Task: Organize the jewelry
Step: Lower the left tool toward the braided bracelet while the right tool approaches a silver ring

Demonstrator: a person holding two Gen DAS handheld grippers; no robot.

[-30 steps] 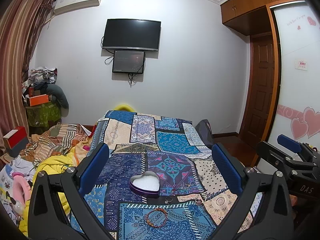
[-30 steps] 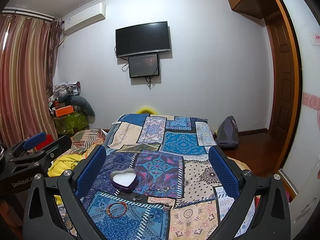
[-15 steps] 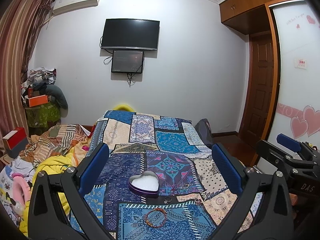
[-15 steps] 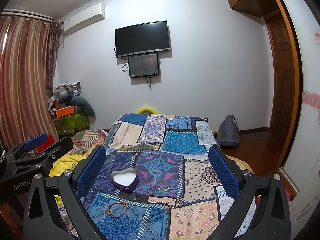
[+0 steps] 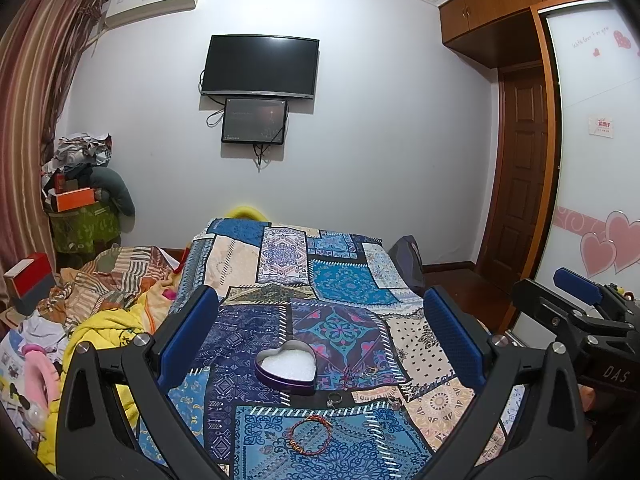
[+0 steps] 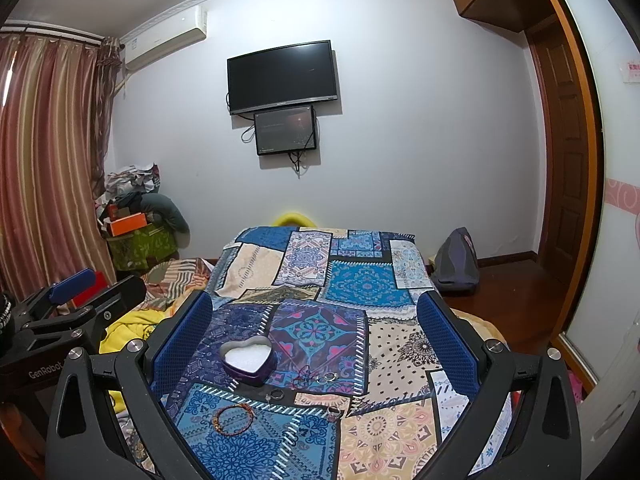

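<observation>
A purple heart-shaped tin (image 5: pixel 286 369) with a white lining lies open on the patterned bedspread (image 5: pixel 344 280); it also shows in the right wrist view (image 6: pixel 248 360). A red beaded bracelet (image 5: pixel 310 434) lies in front of it, also seen from the right (image 6: pixel 233 420). Small rings (image 5: pixel 334 400) (image 6: pixel 276 395) and a thin chain (image 6: pixel 304 376) lie to the tin's right. My left gripper (image 5: pixel 320 328) is open and empty above the bed. My right gripper (image 6: pixel 312 328) is open and empty beside it.
Rumpled yellow and striped bedding (image 5: pixel 100 312) lies left of the bedspread. A pile of boxes and clothes (image 5: pixel 80 200) stands by the curtain. A dark bag (image 6: pixel 456 260) sits on the floor at the right, near a wooden door (image 5: pixel 524 184).
Both views have shifted very slightly; the grippers stay open and the jewelry has not moved.
</observation>
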